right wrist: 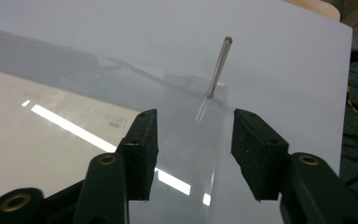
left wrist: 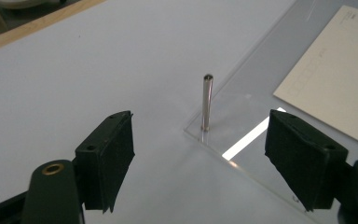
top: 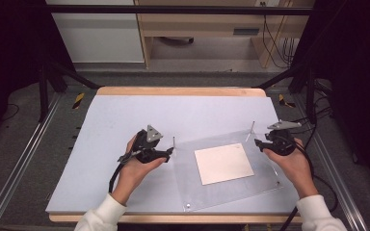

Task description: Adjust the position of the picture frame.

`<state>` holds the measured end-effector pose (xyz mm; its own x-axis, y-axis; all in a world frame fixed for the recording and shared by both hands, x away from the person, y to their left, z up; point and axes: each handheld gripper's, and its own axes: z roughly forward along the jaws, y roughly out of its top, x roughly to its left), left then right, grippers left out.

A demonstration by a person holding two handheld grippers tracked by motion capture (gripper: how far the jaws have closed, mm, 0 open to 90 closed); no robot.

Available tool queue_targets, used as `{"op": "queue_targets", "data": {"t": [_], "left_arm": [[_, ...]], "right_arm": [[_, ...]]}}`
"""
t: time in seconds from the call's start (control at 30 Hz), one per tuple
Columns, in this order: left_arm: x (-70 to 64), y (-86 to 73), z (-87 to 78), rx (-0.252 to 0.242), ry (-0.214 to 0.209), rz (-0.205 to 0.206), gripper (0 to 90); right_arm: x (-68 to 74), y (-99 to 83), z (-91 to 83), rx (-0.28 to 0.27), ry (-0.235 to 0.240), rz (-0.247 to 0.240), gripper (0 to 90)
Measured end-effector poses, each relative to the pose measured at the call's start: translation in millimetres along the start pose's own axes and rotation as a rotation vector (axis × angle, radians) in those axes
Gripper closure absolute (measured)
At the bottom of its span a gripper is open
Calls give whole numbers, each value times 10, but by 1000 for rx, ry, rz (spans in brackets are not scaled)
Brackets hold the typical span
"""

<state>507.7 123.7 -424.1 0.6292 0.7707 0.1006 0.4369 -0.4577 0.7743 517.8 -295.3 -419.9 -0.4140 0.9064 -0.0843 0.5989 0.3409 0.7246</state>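
Pale blue table point(top: 125, 115) in a dim room, perhaps a workshop; both hand-held grippers spread, holding nothing.

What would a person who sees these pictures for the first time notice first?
Probably the clear acrylic sheet lying on the pale table, with a cream card at its middle. Next, two thin metal pins stand upright at its far corners: the left pin and the right pin. The left gripper and the right gripper, both open, each point at one pin without touching it.
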Motion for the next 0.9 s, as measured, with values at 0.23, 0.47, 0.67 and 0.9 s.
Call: {"op": "queue_targets", "data": {"t": [0.23, 0.47, 0.67, 0.9], "left_arm": [[-45, 127, 326, -7, 27, -22, 363], [-91, 63, 523, 0, 52, -22, 457], [-57, -35, 580, 3, 53, -35, 535], [-71, -58, 604, -4, 54, -37, 621]], "right_arm": [[-111, 277, 421, 33, -11, -17, 619], [-223, 252, 736, 67, -15, 36, 664], [-262, 227, 828, 42, 10, 51, 729], [-266, 216, 862, 46, 12, 40, 817]]}}
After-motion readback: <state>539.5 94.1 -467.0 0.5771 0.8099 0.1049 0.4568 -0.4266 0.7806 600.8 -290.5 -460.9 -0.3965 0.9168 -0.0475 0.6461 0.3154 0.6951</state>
